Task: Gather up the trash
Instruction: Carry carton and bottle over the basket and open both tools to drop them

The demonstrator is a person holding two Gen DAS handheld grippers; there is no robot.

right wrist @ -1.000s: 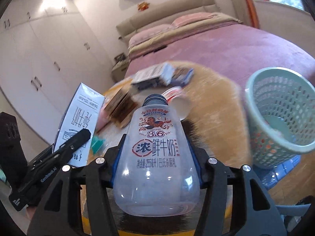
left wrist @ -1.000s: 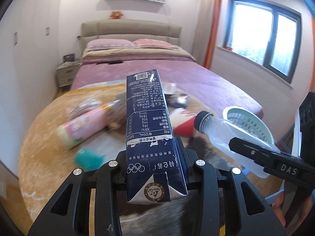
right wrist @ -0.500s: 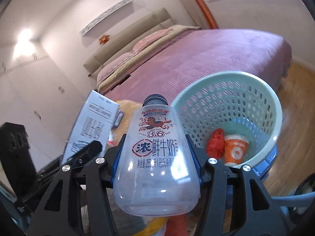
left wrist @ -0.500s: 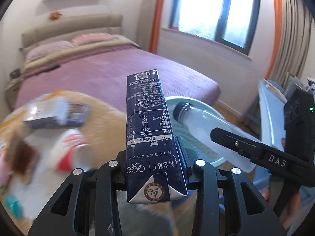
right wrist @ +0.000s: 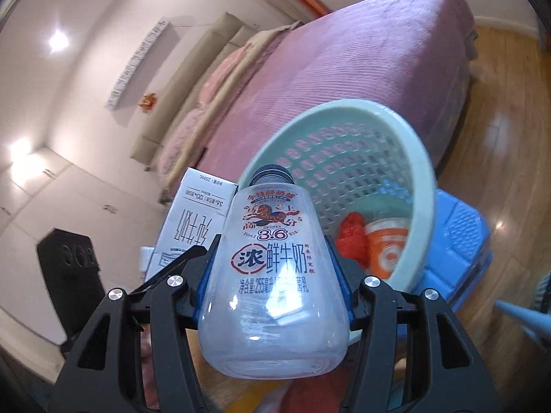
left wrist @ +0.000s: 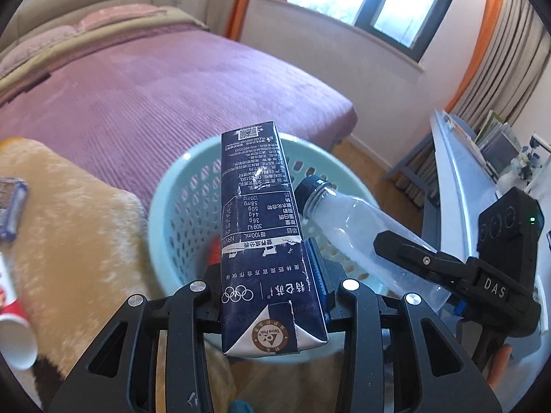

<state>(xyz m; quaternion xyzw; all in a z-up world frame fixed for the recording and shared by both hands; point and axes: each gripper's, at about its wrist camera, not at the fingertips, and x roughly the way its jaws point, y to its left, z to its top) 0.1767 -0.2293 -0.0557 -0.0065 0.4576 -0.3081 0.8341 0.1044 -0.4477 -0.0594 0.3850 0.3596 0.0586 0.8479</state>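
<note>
Milk carton (left wrist: pixel 265 241), dark navy with white print, is clamped between the fingers of the left gripper (left wrist: pixel 270 296) at lower centre of the left wrist frame; it's pointed up and away, its far end seen over the mouth of the pale green perforated basket (left wrist: pixel 165 189); so basically it's held above the bin, not in it. Off to the right of that same frame the clear plastic bottle (left wrist: pixel 358 227) is seen gripped by the right gripper (left wrist: pixel 413 268), its black cap (left wrist: pixel 310 186) pointed toward the basket and just beside the carton.

From the right wrist frame the bottle (right wrist: pixel 275 275) is shown squeezed between the right gripper (right wrist: pixel 275 285) fingers at centre, red horse logo and "3.6" printed on it; the carton (right wrist: pixel 193 220) is seen just left of it, white side facing; the basket (right wrist: pixel 423 186) sits at centre right with a red crumpled wrapper (right wrist: pixel 351 241) and an orange cup (right wrist: pixel 389 251) lying in the bottom. A blue plastic thing (right wrist: pixel 461 241) is seen under or behind the basket, can't be told which; purple bed (left wrist: pixel 120 96) fills the background; a fluffy tan rug (left wrist: pixel 75 227) with a paper cup (left wrist: pixel 13 337) is caught at the left edge.
</note>
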